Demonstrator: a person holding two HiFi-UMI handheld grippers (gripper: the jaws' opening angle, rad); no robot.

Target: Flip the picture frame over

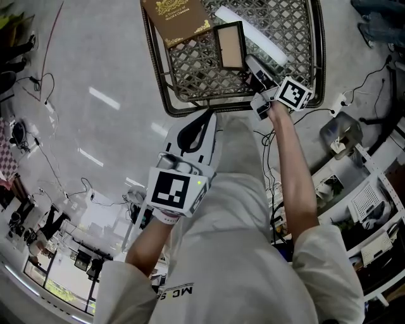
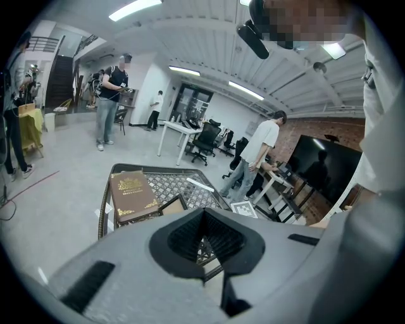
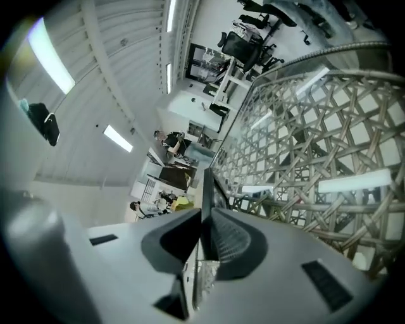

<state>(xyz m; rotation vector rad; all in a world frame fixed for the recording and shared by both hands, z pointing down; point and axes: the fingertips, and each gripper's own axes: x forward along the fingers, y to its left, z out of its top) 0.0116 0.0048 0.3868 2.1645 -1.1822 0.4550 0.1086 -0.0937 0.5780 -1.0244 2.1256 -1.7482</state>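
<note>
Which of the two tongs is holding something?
The right tongs, over the lattice table, pinch the picture frame by its edge. The left tongs, nearer the person, hold nothing.

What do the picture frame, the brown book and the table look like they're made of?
The picture frame has a dark rim, perhaps wood or plastic, round a matte tan board. The book: brown cover with gilt ornament, likely leatherette. The table: dark lattice, glossy reflections suggest glass.

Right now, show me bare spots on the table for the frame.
Free: the lattice table's near strip in front of the book, and its right side beyond the white streak. Crowded: the far-left corner, where book and picture frame sit close.
</note>
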